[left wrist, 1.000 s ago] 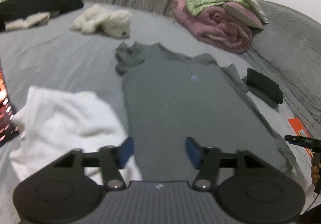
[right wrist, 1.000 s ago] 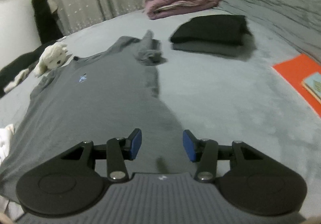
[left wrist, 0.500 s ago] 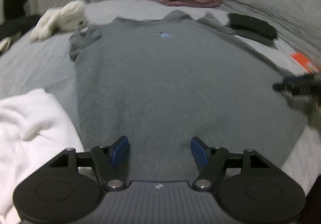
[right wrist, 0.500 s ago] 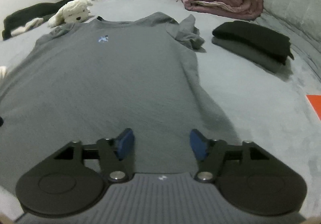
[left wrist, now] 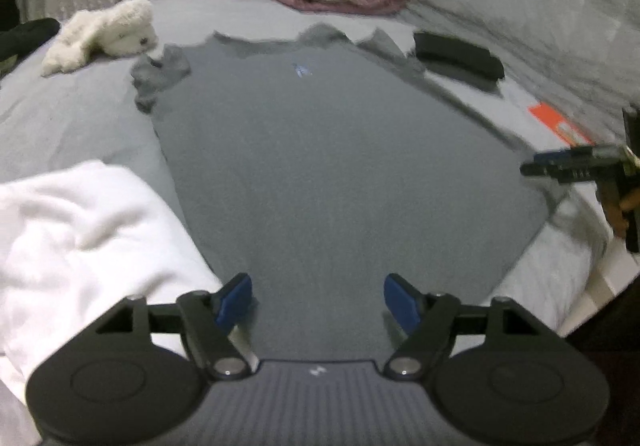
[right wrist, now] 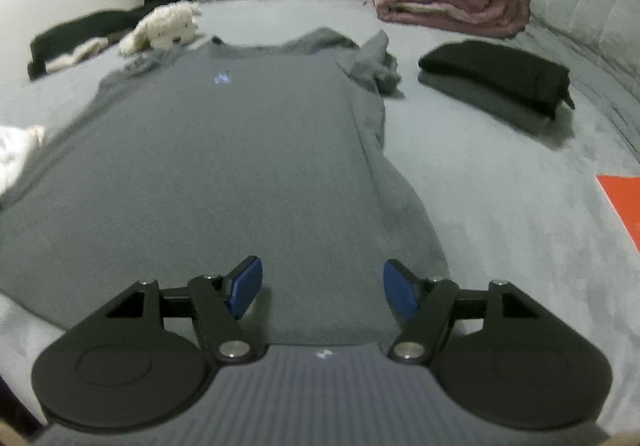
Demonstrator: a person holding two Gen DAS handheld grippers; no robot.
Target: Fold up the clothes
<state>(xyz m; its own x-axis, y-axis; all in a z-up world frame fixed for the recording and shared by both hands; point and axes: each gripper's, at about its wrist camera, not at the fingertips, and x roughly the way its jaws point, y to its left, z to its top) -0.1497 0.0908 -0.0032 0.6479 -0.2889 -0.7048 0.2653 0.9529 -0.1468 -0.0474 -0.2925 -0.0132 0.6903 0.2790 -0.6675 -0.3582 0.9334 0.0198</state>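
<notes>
At the far left of the bed (left wrist: pixel 72 118), a rumpled white garment (left wrist: pixel 80 238) lies bunched, its edge just beside the left hem corner of the grey T-shirt (left wrist: pixel 320 166). Beyond it, a white plush toy (left wrist: pixel 104 34) rests near the shirt's crumpled left sleeve (left wrist: pixel 160 74). The T-shirt lies face up and spread nearly flat along the middle of the bed, collar at the far end, hem nearest the cameras, a small pale blue logo (right wrist: pixel 221 78) on its chest. Its body is smooth with faint ripples; both short sleeves are bunched up rather than laid out, and the right side seam (right wrist: pixel 380 150) runs in a wavy fold. The left gripper (left wrist: pixel 318 296) hovers over the hem with its blue pads wide apart, holding nothing. The right gripper (right wrist: pixel 322 284) is likewise spread apart above the hem's right part, empty. To the right of the shirt sits a folded black and grey stack (right wrist: pixel 496 80), with a rolled pink blanket (right wrist: pixel 448 2) behind it and an orange sheet (right wrist: pixel 622 202) at the right edge.
</notes>
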